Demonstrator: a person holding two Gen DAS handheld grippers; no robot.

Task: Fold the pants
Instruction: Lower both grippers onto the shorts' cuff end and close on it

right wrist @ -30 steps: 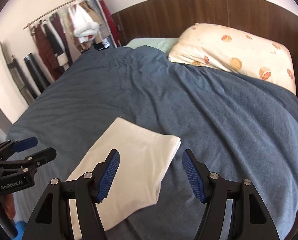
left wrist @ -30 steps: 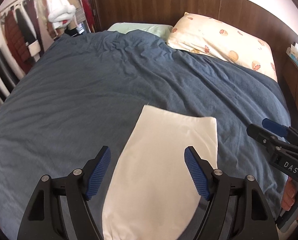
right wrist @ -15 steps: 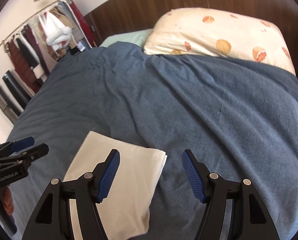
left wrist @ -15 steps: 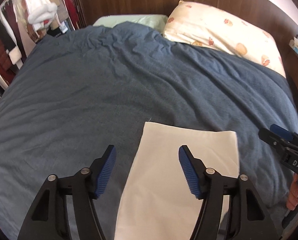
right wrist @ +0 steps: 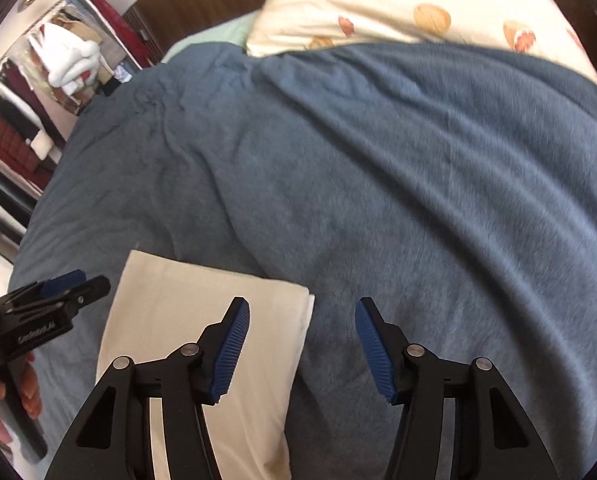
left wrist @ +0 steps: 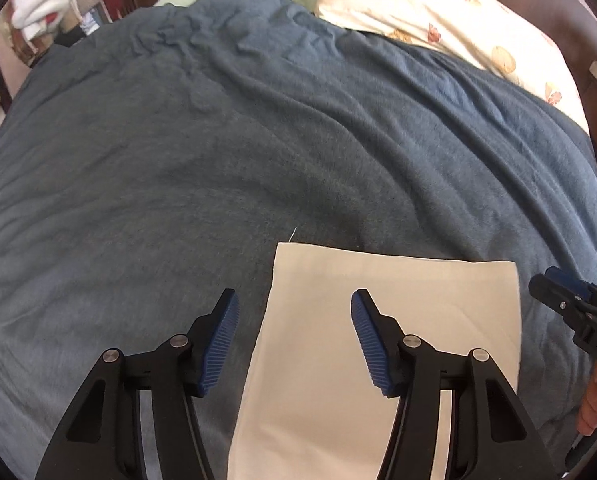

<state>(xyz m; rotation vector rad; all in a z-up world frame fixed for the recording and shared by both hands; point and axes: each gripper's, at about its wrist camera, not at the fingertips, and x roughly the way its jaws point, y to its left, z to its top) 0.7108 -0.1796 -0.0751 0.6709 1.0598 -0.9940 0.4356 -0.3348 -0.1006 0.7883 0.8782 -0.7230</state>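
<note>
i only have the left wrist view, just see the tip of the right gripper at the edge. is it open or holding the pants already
Observer: In the right wrist view the right gripper is open. Its jaws have just been closing a little, but nothing is pinched between them.
Operator: ok where does it sit over the pants
Observer: It is lined up over the right-hand edge of the folded pants, with half of the gap over the cloth and half over the blue blanket.
Operator: is that edge a single layer
Observer: No. At the far right corner at least two stacked layers show, so it looks like a folded edge.
</note>
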